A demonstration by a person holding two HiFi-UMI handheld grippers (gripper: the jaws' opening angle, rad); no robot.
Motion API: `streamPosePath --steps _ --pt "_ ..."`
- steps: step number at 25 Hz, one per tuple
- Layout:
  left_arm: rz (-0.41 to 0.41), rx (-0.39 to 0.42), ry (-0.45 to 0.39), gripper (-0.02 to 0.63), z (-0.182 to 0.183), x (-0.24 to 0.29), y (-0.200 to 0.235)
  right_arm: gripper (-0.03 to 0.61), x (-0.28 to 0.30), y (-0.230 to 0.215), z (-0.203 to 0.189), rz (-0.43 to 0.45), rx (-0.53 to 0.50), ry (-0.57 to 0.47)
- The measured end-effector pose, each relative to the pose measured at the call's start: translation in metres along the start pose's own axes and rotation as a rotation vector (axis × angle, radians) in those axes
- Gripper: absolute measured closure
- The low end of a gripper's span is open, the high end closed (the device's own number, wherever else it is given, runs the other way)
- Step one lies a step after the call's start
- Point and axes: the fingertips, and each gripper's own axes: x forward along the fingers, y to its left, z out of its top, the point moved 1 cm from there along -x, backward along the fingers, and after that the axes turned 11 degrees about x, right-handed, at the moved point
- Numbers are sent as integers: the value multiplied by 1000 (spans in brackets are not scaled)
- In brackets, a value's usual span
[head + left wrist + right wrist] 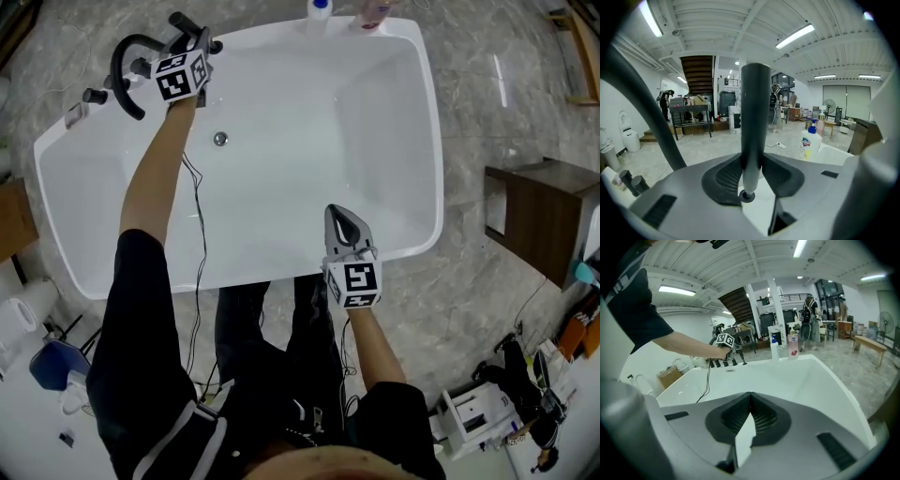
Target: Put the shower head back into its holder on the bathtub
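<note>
A white bathtub (427, 141) fills the head view. On its far left corner stand a black curved spout (120, 70) and black knobs (94, 95). My left gripper (187, 37) is above these fittings, shut on the black shower head handle (184, 23). In the left gripper view the handle (754, 112) stands upright between the pads of that gripper (752, 176), and the spout (642, 103) curves past at the left. My right gripper (340, 214) hovers over the tub's near rim, shut and empty; its jaws (749, 413) meet in the right gripper view.
Two bottles (320, 9) (373, 11) stand on the tub's far rim. A drain (220, 139) is in the tub floor. A thin cable (199, 216) hangs along the left arm. A brown cabinet (539, 220) stands at the right, with clutter on the floor nearby.
</note>
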Motion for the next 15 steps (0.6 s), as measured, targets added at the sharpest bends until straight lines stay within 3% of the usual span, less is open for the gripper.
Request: streamPosePath --steps 15 --pt "-23 -13 53 466 -42 36 0 570 -9 -20 -25 -51 17 29"
